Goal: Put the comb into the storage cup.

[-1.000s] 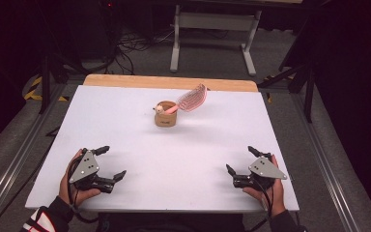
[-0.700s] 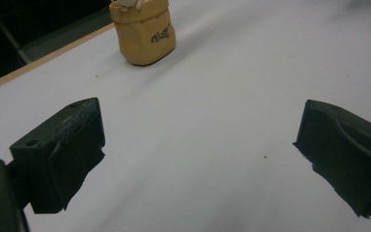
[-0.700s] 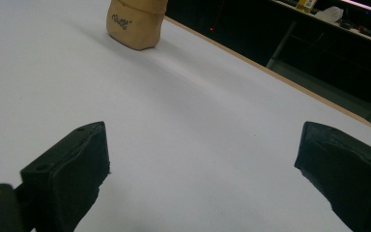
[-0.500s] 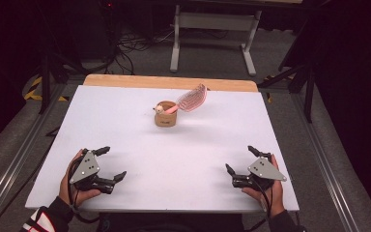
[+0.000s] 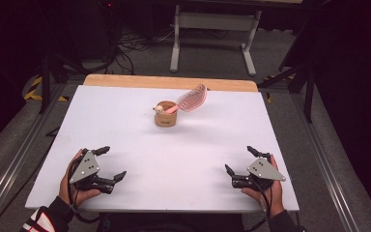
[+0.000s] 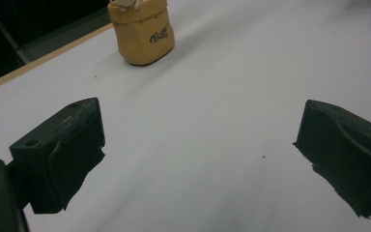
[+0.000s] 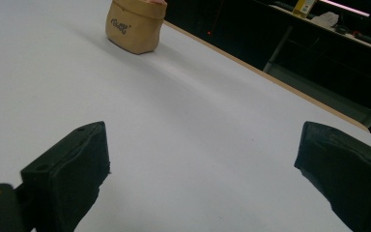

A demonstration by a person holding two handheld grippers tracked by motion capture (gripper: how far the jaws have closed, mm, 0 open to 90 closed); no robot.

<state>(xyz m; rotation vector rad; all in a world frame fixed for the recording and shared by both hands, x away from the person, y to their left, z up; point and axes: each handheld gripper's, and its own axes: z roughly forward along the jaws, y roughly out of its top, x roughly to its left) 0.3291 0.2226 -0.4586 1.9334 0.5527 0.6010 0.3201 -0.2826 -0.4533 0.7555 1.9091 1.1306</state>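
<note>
A small tan pot (image 5: 165, 119) stands on the white table (image 5: 125, 125) toward its far middle, with a pink-handled brush or fan (image 5: 192, 99) leaning out of it to the right. The same tan pot (image 6: 142, 34) appears far ahead in the left gripper view and as the pot (image 7: 134, 26) in the right gripper view. My left gripper (image 5: 111, 163) rests near the front left edge, jaws wide apart and empty. At the front right lies my right gripper (image 5: 239, 159), also open with nothing between its jaws. Both are far from the pot.
A wooden strip (image 5: 169, 83) runs along the table's far edge. Beyond it stand a grey table frame (image 5: 212, 29) and cables on the floor (image 5: 130, 43). Metal rails (image 5: 9, 169) flank the table on both sides.
</note>
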